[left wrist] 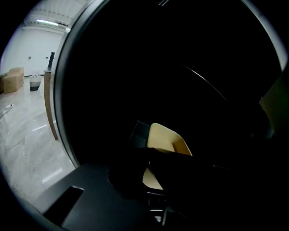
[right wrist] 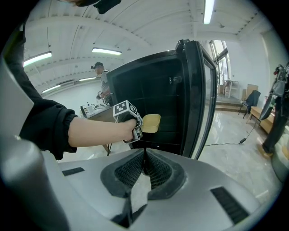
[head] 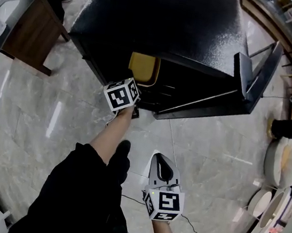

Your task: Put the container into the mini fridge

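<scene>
Marble floor (head: 210,160), pale grey and glossy, runs under everything I can see from the head view. On it stands the black mini fridge (head: 165,19), its speckled top towards me and its door (head: 257,75) swung wide open to the right. Off at the upper left is a wooden table (head: 31,30), well apart from the fridge.

My left arm (head: 112,135), bare below a black sleeve, reaches forward to the fridge's open front. The left gripper (head: 130,97) sits right at that opening, its marker cube facing up. The right gripper (head: 161,164) hangs back over bare floor, well apart from the fridge and pointing roughly at it.

In the right gripper view its two jaws are pressed together at the tips with nothing between them. The same view shows the left gripper (right wrist: 137,126) side-on, carrying the yellow container (right wrist: 150,122) at its front end against the dark shelves.

In the left gripper view the jaws are dark shapes closed on either side of the container (left wrist: 165,140), which tilts a little inside the black interior. From the head view the container (head: 143,69) is just under the fridge's top edge, inside the opening. I cannot tell whether it touches a shelf.
</scene>
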### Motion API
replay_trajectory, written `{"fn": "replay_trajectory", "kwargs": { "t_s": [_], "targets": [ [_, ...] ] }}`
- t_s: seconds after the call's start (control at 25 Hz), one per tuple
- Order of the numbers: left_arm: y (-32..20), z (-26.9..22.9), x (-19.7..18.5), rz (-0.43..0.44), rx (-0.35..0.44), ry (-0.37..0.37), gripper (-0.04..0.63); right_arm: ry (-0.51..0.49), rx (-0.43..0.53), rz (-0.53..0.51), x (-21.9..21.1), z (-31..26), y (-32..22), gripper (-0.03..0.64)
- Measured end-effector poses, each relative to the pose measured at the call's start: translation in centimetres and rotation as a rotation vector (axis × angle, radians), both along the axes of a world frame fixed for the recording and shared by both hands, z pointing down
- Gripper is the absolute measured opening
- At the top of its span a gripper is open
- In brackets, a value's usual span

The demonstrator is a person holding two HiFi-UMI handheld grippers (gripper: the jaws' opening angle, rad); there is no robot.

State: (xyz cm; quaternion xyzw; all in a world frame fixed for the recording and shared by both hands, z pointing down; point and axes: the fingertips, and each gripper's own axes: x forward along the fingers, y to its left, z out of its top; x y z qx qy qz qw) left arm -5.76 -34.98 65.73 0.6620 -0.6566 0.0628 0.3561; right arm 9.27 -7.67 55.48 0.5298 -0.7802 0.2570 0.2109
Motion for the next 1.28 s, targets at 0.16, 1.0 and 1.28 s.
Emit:
{"fn": "replay_trajectory", "kwargs": {
  "t_s": [0.16,1.0,1.28],
  "targets": [
    [-0.7,0.8,0.7,0.001,-0.014,-0.005,0.026,0.001,-0.002,0.010,0.4,0.1,0.0,0.035],
    [-2.9,2.2,1.7,0.018,-0.040,-0.028,0.026,0.011,-0.033,0.051,2.2,1.5,0.8,0.035],
    [-3.1,2.5,2.1,0.035,-0.040,0.011,0.026,0.006,-0.042,0.051,2.0,1.9,1.0,0.035]
  ]
}}
